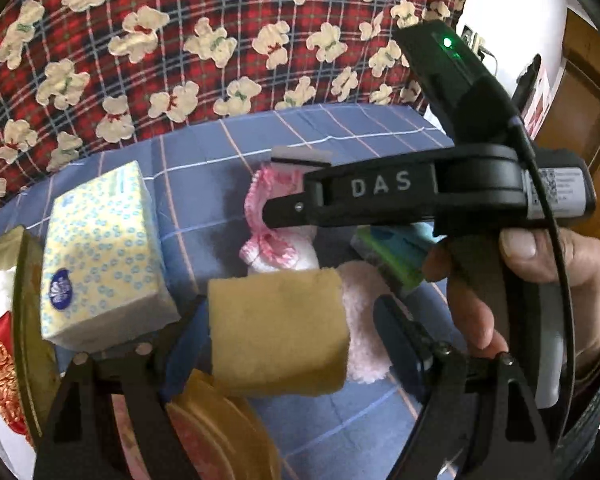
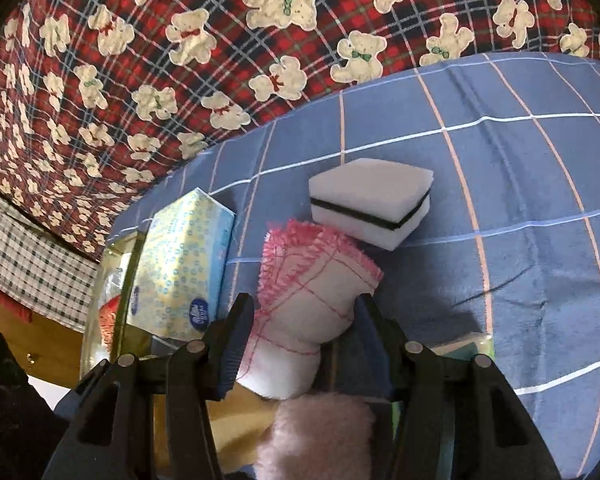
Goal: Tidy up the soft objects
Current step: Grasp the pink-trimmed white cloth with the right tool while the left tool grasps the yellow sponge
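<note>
A person stands over a surface spread with a blue checked cloth, working a black gripper in each hand. The right gripper has its jaws closed on a white cloth with pink fringed edging, pinched at its waist so the fringed end fans out ahead of the fingers; in the left wrist view the same cloth shows beyond the right gripper, whose handle is held by a hand at the right. The left gripper has its jaws standing wide with a yellow sponge between them; the sponge sits against the near finger on the left, while the other finger stands apart from it, so the pads are not squeezing it. Just behind the sponge lies a fluffy pale pink piece, and past that a green and blue sponge, partly hidden by the right gripper. A tissue pack printed with small blue rings leans at the left, beside the rim of a gold-coloured tin. From the right wrist, a white sponge with a dark middle layer lies flat on the blue cloth just beyond the fringed cloth, and the tissue pack lies to its left. Behind everything hangs a red plaid fabric printed with teddy bears.
</note>
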Action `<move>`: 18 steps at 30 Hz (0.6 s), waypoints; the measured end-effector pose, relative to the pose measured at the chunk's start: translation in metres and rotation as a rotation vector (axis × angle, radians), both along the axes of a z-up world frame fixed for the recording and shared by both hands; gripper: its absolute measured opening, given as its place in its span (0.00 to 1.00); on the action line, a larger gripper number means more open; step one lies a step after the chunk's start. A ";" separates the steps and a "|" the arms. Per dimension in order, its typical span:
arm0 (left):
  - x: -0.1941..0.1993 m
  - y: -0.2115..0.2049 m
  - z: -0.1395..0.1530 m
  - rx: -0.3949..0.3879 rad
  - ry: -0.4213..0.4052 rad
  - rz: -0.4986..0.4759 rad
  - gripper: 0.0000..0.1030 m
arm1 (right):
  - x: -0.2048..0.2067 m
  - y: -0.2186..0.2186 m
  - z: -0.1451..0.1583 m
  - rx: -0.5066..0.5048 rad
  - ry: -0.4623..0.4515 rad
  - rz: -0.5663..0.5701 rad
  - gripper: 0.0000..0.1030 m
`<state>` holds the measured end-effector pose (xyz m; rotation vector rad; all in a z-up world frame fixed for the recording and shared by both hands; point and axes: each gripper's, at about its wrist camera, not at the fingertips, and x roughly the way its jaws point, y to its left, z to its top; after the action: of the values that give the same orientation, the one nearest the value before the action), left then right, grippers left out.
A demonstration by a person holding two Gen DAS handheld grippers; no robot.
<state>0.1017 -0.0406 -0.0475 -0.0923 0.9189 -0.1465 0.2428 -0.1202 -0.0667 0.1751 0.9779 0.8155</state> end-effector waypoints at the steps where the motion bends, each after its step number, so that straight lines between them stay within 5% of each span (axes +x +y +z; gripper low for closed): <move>1: 0.001 -0.001 -0.002 0.000 0.004 -0.005 0.77 | 0.001 0.002 -0.001 -0.006 -0.001 0.000 0.53; 5: 0.003 0.001 -0.006 -0.012 0.006 -0.003 0.62 | -0.001 0.008 -0.002 -0.038 -0.022 -0.009 0.53; 18: -0.009 0.016 0.013 -0.113 -0.080 -0.004 0.55 | -0.002 0.014 -0.004 -0.096 -0.066 -0.006 0.48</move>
<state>0.0923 -0.0246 -0.0349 -0.1880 0.8305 -0.2049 0.2409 -0.1066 -0.0711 0.0681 0.9516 0.7624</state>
